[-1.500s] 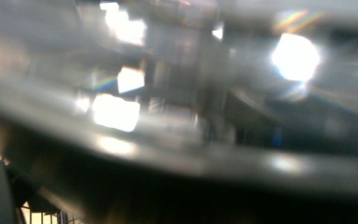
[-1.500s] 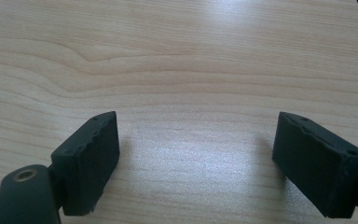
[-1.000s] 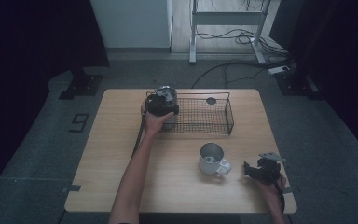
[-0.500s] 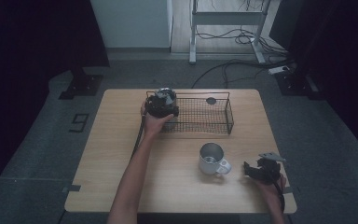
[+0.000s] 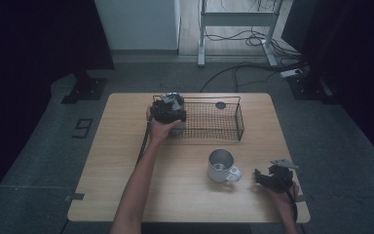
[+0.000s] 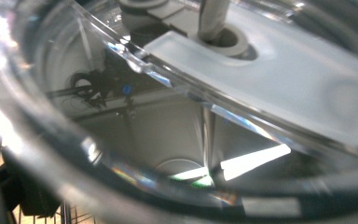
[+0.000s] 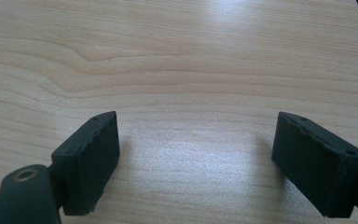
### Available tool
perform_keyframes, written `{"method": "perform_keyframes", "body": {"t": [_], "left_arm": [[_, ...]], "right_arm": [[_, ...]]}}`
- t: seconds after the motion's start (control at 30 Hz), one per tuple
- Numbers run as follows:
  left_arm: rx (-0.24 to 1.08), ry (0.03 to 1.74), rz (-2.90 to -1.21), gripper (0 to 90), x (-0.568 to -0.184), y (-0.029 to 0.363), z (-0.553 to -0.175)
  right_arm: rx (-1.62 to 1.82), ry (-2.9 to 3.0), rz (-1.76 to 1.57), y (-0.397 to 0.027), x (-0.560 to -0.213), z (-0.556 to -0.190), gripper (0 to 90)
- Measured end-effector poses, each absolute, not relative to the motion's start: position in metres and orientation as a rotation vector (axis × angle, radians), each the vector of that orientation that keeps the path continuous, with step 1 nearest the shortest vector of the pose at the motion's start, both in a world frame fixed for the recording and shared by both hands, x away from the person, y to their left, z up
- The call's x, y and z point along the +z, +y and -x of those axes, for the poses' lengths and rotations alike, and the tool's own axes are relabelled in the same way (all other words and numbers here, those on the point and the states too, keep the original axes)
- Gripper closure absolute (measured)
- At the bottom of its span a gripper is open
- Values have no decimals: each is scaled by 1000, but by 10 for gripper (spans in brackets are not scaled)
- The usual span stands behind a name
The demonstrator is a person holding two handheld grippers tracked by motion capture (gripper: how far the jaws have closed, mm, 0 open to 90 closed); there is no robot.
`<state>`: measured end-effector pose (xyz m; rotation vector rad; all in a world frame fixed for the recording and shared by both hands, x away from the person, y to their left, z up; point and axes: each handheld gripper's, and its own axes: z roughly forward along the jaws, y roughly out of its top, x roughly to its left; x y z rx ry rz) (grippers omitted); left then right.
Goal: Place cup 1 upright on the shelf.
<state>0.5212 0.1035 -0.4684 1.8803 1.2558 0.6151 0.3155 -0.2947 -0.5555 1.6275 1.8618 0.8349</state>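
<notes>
- Left arm is reaching forward across the worktop (image 5: 126, 161), its hand gripping the left claw (image 5: 168, 113) at the wire basket's (image 5: 214, 119) left end.
- Left claw jaws have just been opening; a clear glass (image 6: 121, 140) is sitting right against the camera, grip unclear.
- Right claw (image 7: 196, 158) is resting wide and holding nothing, low on the worktop, near the metal mug (image 5: 221, 165).

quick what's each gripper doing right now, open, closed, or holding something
Left gripper: at the wire basket's left end, against a clear glass; jaws have just been opening, grip cannot be told.
Right gripper: jaws open, nothing between them, over the table.
</notes>
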Motion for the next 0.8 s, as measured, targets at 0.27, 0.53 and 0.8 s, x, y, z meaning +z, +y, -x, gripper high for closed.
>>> {"method": "perform_keyframes", "body": {"t": [0.27, 0.53, 0.8], "left_arm": [[636, 1229, -1870, 0, -455, 113, -509], [623, 1195, -1860, 0, -446, 123, -493], [619, 1166, -1862, 1, -443, 127, -479]], "right_arm": [[834, 1859, -1629, -294, -555, -315, 149], [838, 1861, -1631, -295, -555, -315, 150], [838, 1861, -1631, -295, -555, -315, 149]]}}
